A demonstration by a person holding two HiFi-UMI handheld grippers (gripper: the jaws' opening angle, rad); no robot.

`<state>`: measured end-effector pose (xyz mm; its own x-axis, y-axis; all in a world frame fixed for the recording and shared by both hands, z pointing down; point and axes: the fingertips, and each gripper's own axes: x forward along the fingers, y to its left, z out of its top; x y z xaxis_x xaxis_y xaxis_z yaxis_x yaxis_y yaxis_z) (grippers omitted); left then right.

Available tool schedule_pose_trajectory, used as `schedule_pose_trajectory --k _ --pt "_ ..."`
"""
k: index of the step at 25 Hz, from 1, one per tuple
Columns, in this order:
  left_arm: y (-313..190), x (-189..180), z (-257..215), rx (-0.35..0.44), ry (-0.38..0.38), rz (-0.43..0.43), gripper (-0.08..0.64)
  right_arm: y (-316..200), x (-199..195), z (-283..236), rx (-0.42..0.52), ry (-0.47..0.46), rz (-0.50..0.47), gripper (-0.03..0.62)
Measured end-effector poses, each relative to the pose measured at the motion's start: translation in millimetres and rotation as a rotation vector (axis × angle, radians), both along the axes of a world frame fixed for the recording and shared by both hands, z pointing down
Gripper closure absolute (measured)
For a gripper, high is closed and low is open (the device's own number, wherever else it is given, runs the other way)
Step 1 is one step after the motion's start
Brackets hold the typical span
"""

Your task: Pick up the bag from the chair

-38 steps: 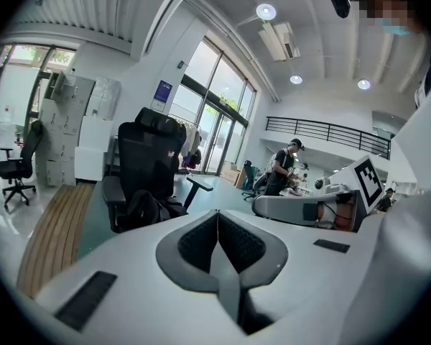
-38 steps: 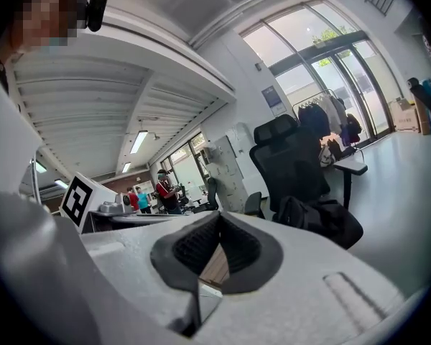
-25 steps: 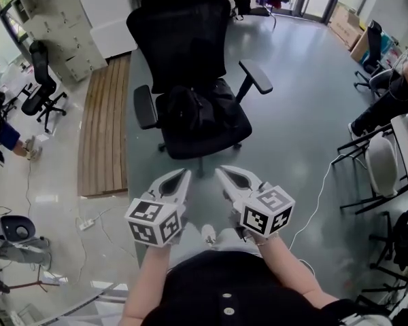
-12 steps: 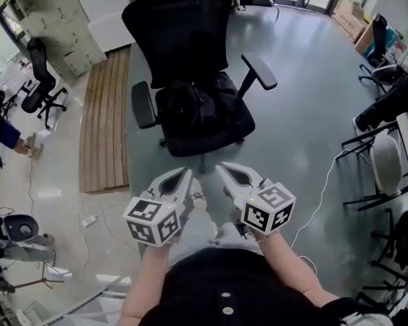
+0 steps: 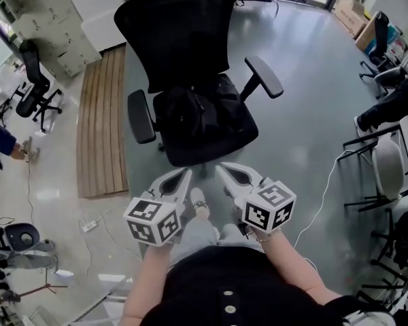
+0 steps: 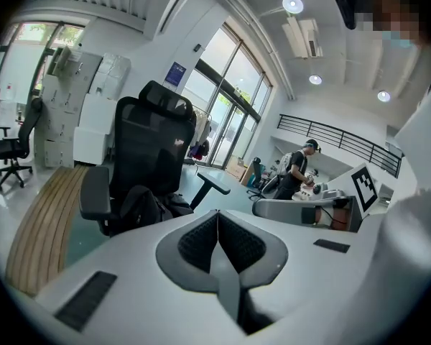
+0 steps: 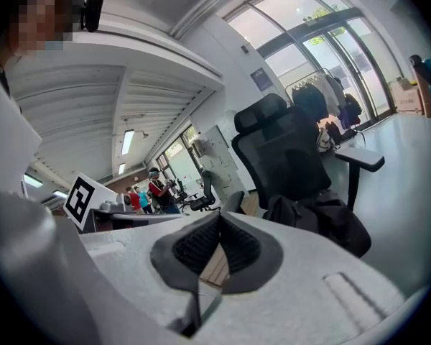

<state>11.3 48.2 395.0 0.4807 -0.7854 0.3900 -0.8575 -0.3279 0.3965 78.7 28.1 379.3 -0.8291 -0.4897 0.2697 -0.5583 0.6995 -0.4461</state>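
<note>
A black bag [image 5: 198, 111] lies slumped on the seat of a black office chair [image 5: 179, 39]; it also shows in the left gripper view as the bag [image 6: 145, 205] and in the right gripper view as the bag [image 7: 312, 213]. My left gripper [image 5: 184, 176] is shut and empty, held near my body a short way in front of the chair. Beside it, my right gripper [image 5: 222, 174] is shut too, with nothing between its jaws. Both point toward the chair, apart from it.
The chair's armrests [image 5: 264, 77] stick out on both sides of the seat. A wooden slatted strip [image 5: 103, 121] runs along the floor on the left. More chairs [image 5: 387, 161] and a cable stand at the right, another office chair [image 5: 32, 80] at the far left.
The chair and bag sit slightly closer and lower in the head view; I have stepped toward them. Both grippers keep their pose and stay shut.
</note>
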Motion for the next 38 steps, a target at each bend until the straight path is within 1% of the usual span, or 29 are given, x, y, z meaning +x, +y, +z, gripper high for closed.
schedule_pose_trajectory --k 8,13,16,20,25,30,34,38 --pt "-82.2 -40.3 -9.3 0.018 0.019 -0.004 0.541 -89.2 -41.9 -13.6 0.038 0.020 0.003 0.594" --pt "-129.8 -69.3 -8.8 0.036 0.007 -0.014 0.541 -129.2 -79.5 -13.9 0.054 0.035 -0.009 0.594" --pt "-152.4 -81.3 -8.0 0.042 -0.001 -0.024 0.541 -147.3 -92.3 -11.9 0.062 0.054 -0.013 0.594" --pt "-170.9 -92.0 -2.8 0.015 0.046 -0.034 0.541 -162.2 -99.5 -5.3 0.038 0.065 -0.014 0.594" --pt "-185.3 -95.8 10.4 -0.016 0.054 -0.032 0.541 -178.2 -104.6 6.4 0.018 0.091 -0.026 0.594" --pt "-198.1 -99.2 23.2 -0.048 0.072 -0.064 0.541 -195.3 -105.7 13.9 0.007 0.114 -0.041 0.594" --pt "-214.1 -100.3 33.6 -0.082 0.104 -0.096 0.541 -214.6 -109.1 28.6 -0.019 0.129 -0.084 0.594" --pt "-227.8 -102.0 42.5 -0.113 0.103 -0.149 0.541 -232.5 -113.3 42.8 -0.043 0.159 -0.153 0.594"
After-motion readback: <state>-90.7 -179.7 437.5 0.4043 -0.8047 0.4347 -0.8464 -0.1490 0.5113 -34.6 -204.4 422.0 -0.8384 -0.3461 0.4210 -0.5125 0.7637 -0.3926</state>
